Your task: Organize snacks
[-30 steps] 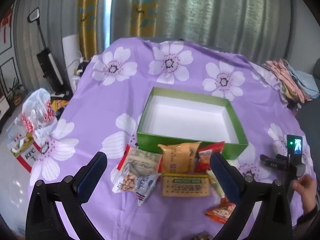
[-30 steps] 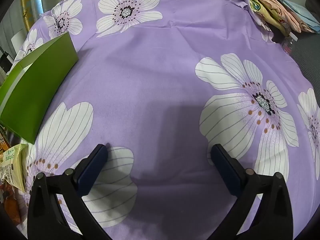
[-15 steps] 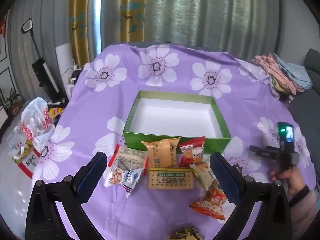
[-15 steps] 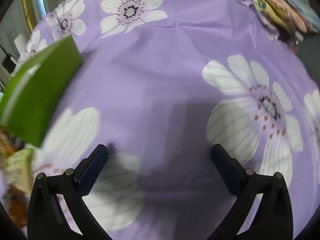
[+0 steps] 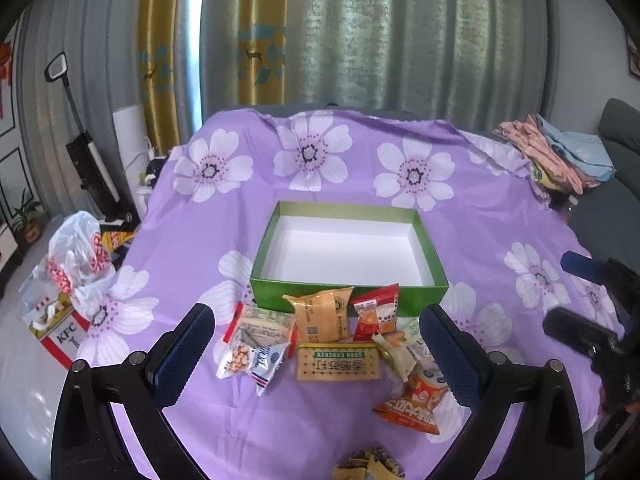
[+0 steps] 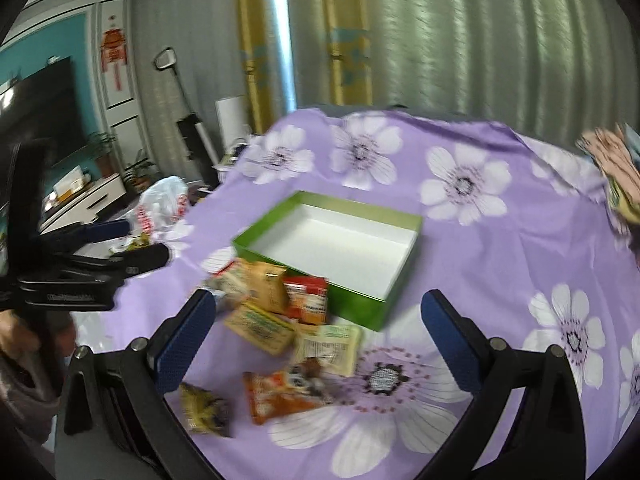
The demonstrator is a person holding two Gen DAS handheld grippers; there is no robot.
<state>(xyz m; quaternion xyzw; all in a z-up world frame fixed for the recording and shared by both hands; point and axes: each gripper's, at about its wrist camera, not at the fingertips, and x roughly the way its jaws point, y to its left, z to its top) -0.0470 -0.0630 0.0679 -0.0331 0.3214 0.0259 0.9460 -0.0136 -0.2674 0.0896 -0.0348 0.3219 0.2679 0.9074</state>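
Snacks untouched by green box — both grippers raised, pulled back, spread, empty.

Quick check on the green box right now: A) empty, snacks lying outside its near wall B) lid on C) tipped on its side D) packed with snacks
A: the green box sits upright and open with a bare white interior, while the snack packets, such as the soda cracker pack and the red packet, lie on the purple floral cloth outside its near wall.
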